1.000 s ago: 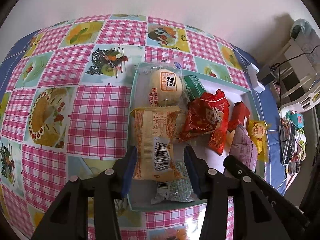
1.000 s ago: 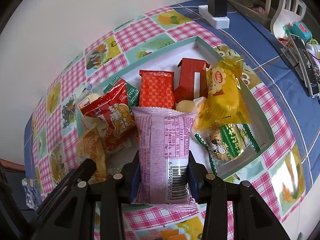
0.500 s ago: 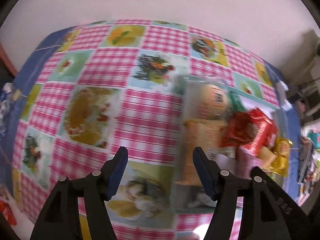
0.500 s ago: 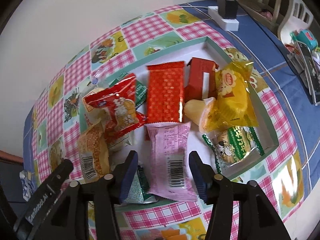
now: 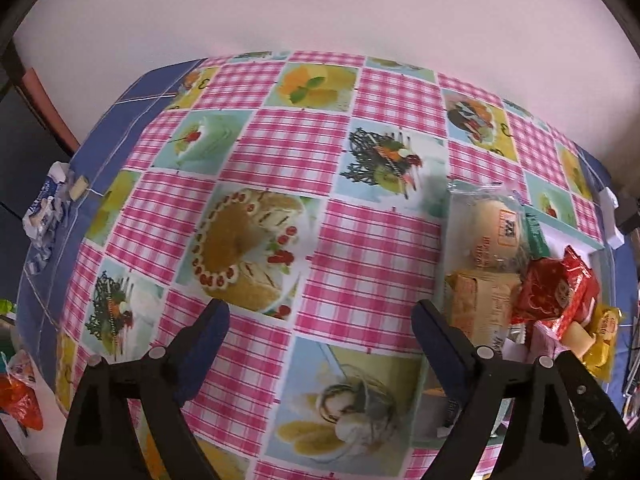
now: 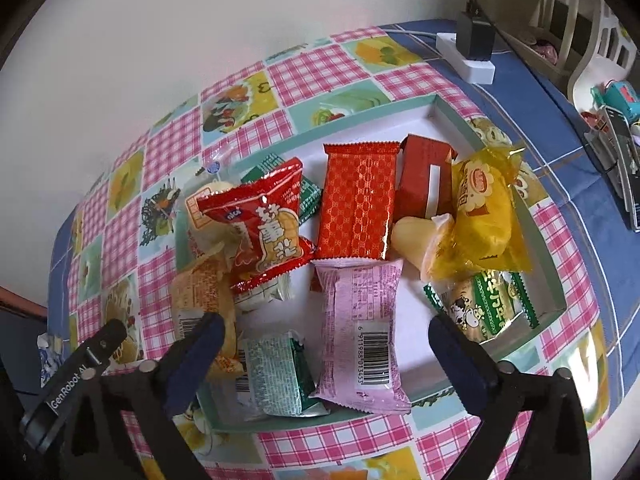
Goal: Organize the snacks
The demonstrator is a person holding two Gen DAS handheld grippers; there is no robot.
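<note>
A shallow teal-rimmed tray (image 6: 436, 104) on the checked tablecloth holds several snack packets. In the right wrist view a pink packet (image 6: 360, 332) lies flat in the tray between my right gripper's (image 6: 322, 332) open jaws, not gripped. Around it lie a red patterned packet (image 6: 356, 204), a red cartoon packet (image 6: 264, 228), a yellow packet (image 6: 484, 216), a green-white packet (image 6: 486, 308) and a pale green packet (image 6: 276, 376). My left gripper (image 5: 320, 320) is open and empty over bare tablecloth, left of the tray (image 5: 560, 232).
A white power strip (image 6: 468, 60) with a black plug sits on the blue cloth behind the tray. A crumpled blue-white wrapper (image 5: 44, 208) lies at the table's left edge. A white chair and clutter stand at the far right (image 6: 600, 80).
My right gripper opened and let the pink packet drop flat into the tray. My left gripper swung left away from the tray and now hangs over bare tablecloth.
</note>
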